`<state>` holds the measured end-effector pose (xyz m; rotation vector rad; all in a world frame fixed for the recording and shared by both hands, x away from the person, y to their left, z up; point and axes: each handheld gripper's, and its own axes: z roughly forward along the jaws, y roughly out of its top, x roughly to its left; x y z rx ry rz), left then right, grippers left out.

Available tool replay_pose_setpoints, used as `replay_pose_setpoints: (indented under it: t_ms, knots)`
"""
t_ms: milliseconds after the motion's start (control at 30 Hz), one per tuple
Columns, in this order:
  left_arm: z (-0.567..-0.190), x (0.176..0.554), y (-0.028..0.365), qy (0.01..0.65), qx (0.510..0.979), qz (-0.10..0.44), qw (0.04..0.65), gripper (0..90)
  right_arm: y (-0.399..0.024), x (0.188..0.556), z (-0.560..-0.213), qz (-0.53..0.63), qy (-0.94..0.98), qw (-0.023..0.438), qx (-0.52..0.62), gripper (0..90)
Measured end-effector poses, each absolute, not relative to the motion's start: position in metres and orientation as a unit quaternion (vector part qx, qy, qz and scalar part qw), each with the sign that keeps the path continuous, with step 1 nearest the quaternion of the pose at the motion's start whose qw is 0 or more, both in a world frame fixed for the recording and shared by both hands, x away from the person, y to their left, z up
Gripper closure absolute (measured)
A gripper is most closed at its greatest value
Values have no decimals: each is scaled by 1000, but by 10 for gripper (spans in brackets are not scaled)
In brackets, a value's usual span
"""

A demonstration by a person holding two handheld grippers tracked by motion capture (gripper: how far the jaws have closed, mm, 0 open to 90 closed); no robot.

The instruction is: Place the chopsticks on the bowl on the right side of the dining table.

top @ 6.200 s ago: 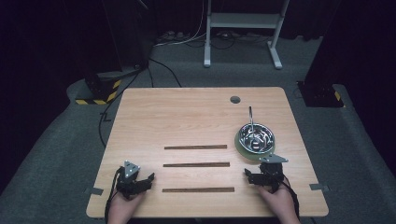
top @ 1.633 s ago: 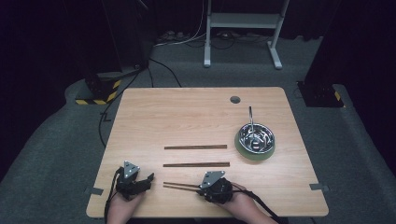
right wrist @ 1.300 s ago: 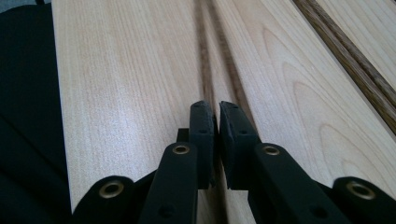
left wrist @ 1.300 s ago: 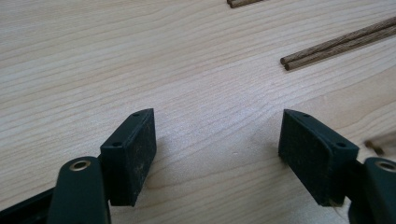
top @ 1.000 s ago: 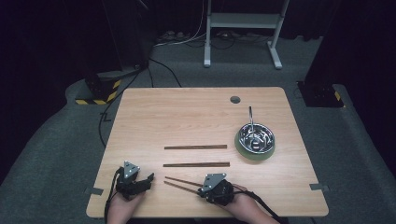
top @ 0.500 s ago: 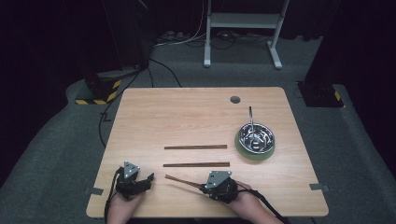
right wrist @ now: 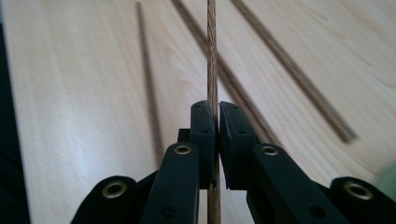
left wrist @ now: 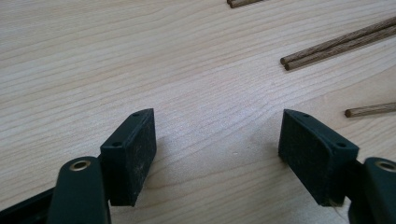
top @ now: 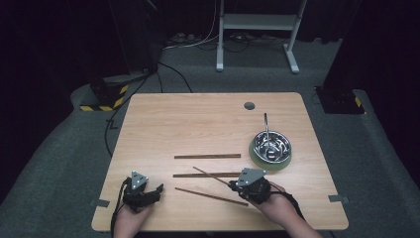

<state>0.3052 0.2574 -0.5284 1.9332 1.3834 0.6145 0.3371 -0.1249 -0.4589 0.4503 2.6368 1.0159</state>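
R gripper (right wrist: 214,116): jaws closed on a single wooden chopstick (right wrist: 211,56), clamped near one end, w/ most of the stick projecting fwd past the jaws. In the high view the same gripper (top: 233,184) sits near the front edge of the table, right of centre, and the held stick (top: 210,175) angles up-left, crossing over the middle pair (top: 205,175). Judgement: end-grip leaves the long free length clear for steering into a container, but gives a long lever, so the stick may pivot in the pads if it touches anything.

L gripper (left wrist: 217,140): jaws wide apart, nothing between them, pads resting on or just above bare wood. In the high view it is parked at front left (top: 157,189), apart from the sticks; prob. idle, kept clear of the R gripper's path.

Other items: one loose stick (top: 210,196) lies diagonal just in front of the middle pair; a further pair (top: 207,156) lies parallel behind it. Metal bowl (top: 270,147) on a green base stands at right, utensil handle upright in it.

Surface/room: light wood-grain table (top: 163,124), round cable hole near the far edge. Grey carpet floor, cables, white stand legs behind; surroundings dark.
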Motion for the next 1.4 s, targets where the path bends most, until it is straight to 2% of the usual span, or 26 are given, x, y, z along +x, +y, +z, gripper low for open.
replay_pose_setpoints:
  t_ms: [367,700,1400]
  knots:
    - [-528,305,257,530,741,236,337,275,-175,367,-443,323,907,185,196,842]
    - [-528,305,257,530,742,236,337,275,-211,406,-437,293,907,207,222,842]
    - [-529,305,257,532,740,236,338,275,-227,466,-438,285,903,198,252,842]
